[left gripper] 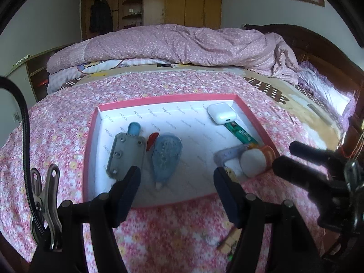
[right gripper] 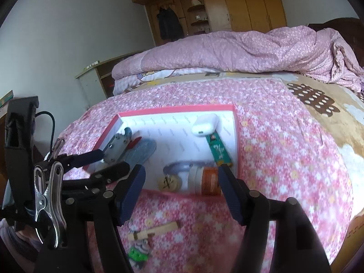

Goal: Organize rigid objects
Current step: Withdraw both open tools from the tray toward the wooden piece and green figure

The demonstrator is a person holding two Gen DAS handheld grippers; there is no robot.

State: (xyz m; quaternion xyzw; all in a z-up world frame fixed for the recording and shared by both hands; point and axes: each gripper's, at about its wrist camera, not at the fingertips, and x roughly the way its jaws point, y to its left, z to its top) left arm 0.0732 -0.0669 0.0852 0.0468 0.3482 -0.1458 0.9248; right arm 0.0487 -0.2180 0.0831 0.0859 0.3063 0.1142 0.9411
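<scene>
One shallow pink-rimmed box [left gripper: 91,136] lies on a bed's flowered pink cover [left gripper: 56,125], holding one grey metal plate [left gripper: 126,157], one blue teardrop tape dispenser [left gripper: 165,159], one white glossy earbud case [left gripper: 220,113], one green stick [right gripper: 218,150] and one orange-labelled jar [right gripper: 208,180] (on its side). Left tongs [left gripper: 177,177] and right tongs [right gripper: 182,182] both gape wide, holding nothing. A wooden wardrobe [left gripper: 182,0] stands behind.

Both wrist views face box [left gripper: 145,100] (close, downward).
</scene>
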